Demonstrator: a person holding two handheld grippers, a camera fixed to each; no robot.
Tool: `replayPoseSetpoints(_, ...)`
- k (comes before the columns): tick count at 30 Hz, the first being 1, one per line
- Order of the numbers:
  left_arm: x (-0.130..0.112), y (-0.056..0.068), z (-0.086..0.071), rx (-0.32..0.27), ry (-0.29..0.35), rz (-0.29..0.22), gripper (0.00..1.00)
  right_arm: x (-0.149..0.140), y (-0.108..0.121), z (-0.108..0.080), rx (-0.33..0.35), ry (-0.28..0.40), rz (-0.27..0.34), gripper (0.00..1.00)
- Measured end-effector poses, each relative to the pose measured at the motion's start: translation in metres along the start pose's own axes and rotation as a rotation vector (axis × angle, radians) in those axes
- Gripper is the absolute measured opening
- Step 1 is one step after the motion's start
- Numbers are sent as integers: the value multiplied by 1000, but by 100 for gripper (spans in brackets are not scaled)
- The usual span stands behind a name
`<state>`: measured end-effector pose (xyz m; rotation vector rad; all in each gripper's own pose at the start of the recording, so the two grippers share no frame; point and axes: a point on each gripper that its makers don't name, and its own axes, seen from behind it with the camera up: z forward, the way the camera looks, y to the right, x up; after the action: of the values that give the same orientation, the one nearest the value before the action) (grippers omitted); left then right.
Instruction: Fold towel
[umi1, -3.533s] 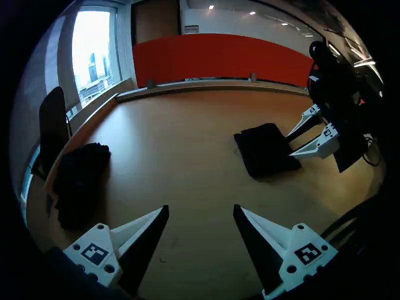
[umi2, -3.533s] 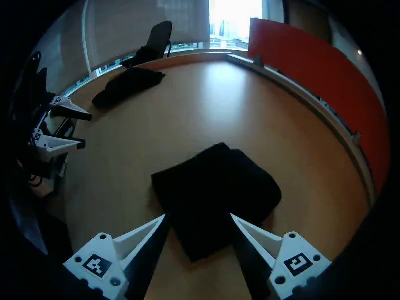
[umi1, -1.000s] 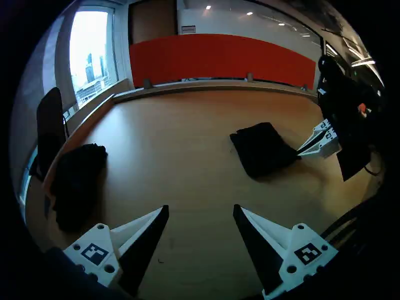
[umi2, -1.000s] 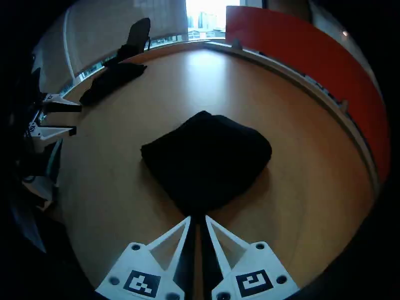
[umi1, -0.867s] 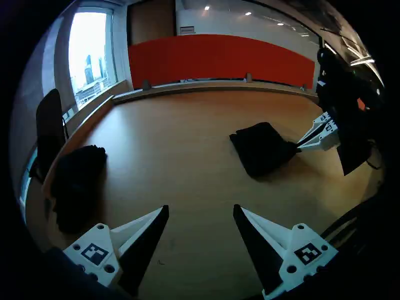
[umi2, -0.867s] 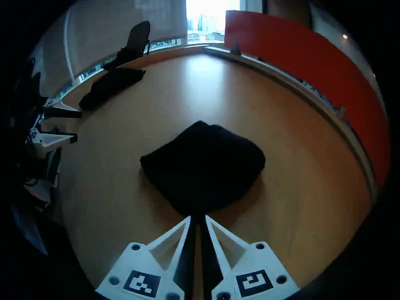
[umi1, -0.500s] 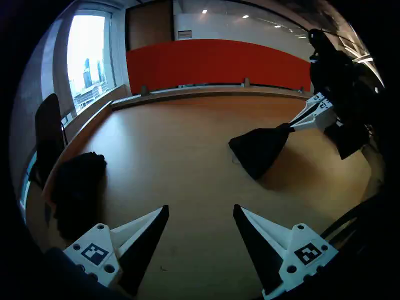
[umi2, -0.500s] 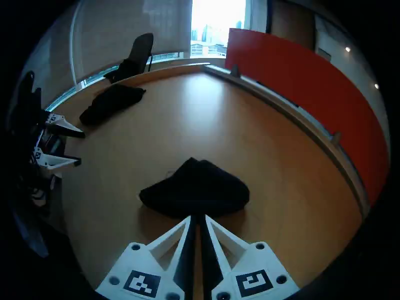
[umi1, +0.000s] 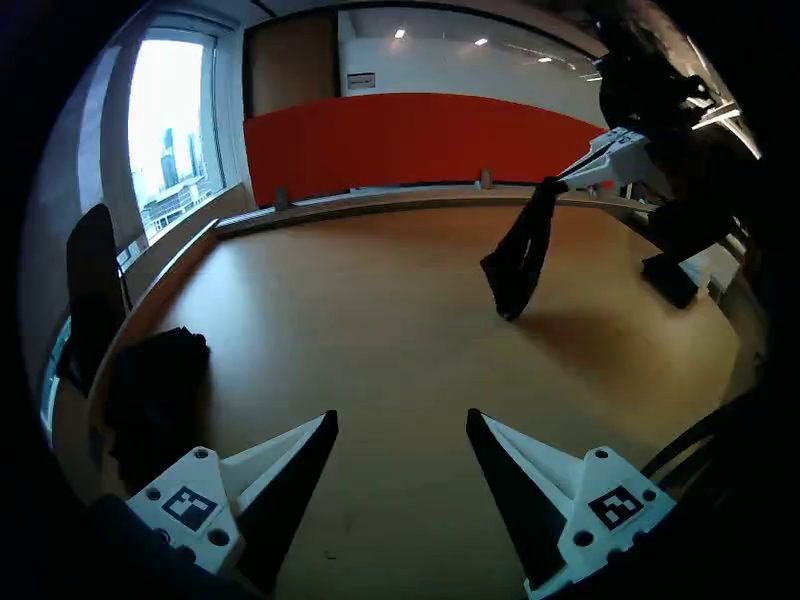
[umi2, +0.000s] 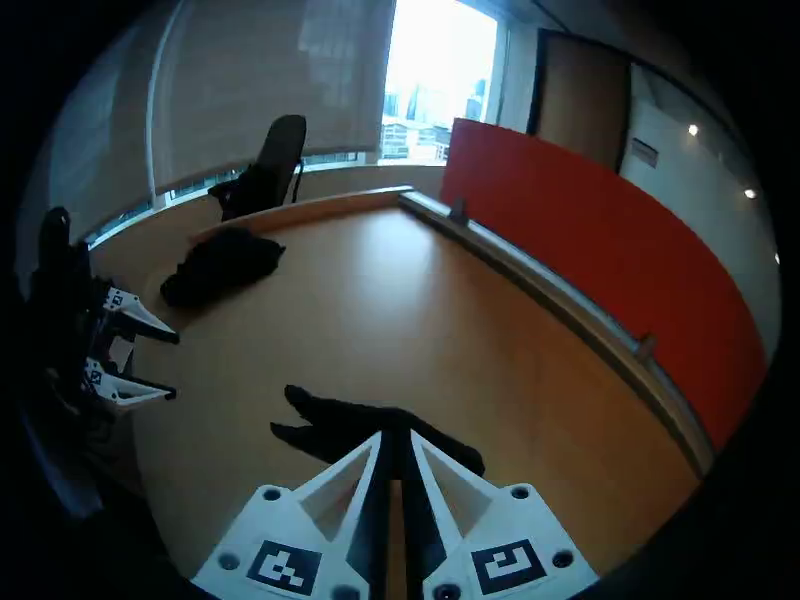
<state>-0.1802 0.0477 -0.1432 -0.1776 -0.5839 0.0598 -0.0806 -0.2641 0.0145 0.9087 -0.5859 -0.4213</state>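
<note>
Towel (umi1: 518, 258) hanging, folds indistinct, pinched in right gripper (umi2: 396, 442), left gripper (umi1: 400, 418) wide and empty, one shadowy cloth heap (umi1: 155, 385).

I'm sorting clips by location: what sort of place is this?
Probably an office meeting room: a large wooden table, a red divider panel along its far edge, and an office chair beside tall windows.

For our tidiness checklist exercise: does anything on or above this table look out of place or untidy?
The black towel dangles bunched from the right gripper, pinched at one point instead of lying flat for folding. A second dark cloth lies crumpled near the wooden table's edge.
</note>
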Motion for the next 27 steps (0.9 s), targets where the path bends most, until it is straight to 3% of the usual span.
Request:
replayPoseSetpoints(14,11,14,4,-34,8,17,96,-6,46,-36,-43,-1,21,5)
replayPoseSetpoints(27,18,16,11,-40,3,28,96,-30,96,-75,-79,-10,92,5)
